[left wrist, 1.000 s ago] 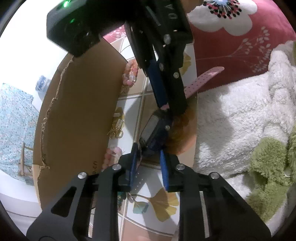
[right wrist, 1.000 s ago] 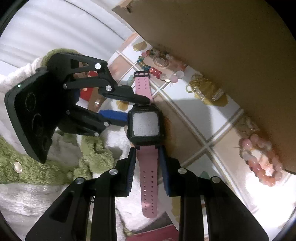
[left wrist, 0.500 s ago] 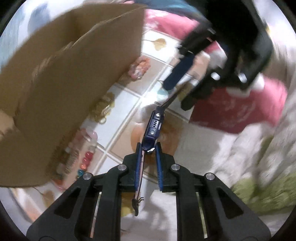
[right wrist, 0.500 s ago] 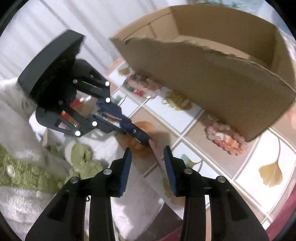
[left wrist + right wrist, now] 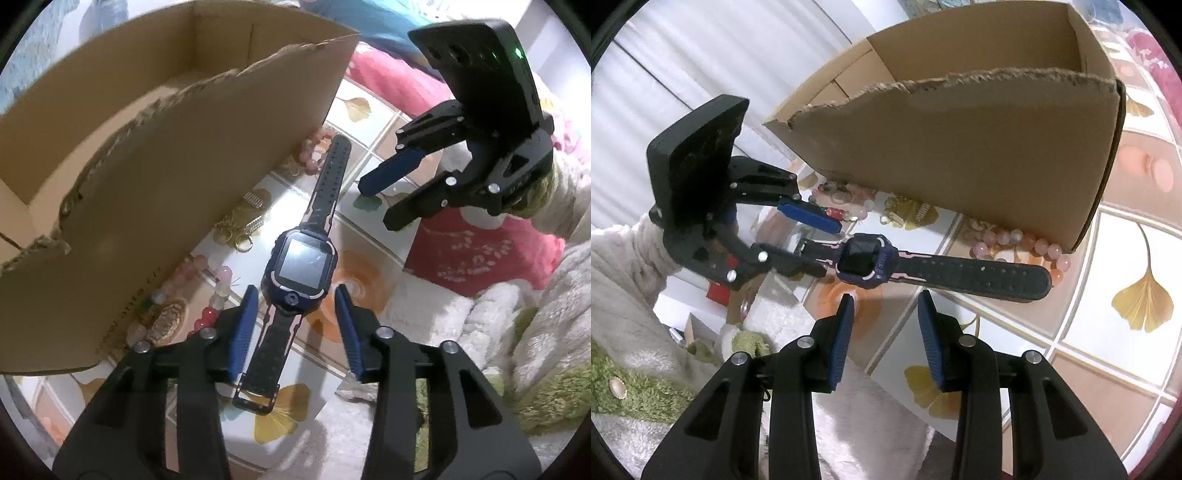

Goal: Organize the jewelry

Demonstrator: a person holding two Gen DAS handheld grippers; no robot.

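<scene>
A dark blue smartwatch (image 5: 301, 264) with a black strap lies flat on the tiled cloth between the fingers of my left gripper (image 5: 295, 325), which is open around it. In the right wrist view the watch (image 5: 868, 262) lies crosswise just ahead of my right gripper (image 5: 884, 332), which is open and empty. The left gripper (image 5: 812, 236) shows there at the watch's left end. A cardboard box (image 5: 166, 147) with a torn rim stands open beside the watch. Bead bracelets (image 5: 1019, 243) and gold jewelry (image 5: 243, 225) lie along the box's foot.
The tiled cloth with ginkgo leaves (image 5: 1145, 295) covers the surface. A red floral cushion (image 5: 480, 254) and white and green fleece (image 5: 535, 350) lie to the right. A white curtain (image 5: 701, 55) hangs behind.
The left gripper has opened and let go of the watch, which now lies face up on the cloth. The right gripper has drawn back a little and stays open.
</scene>
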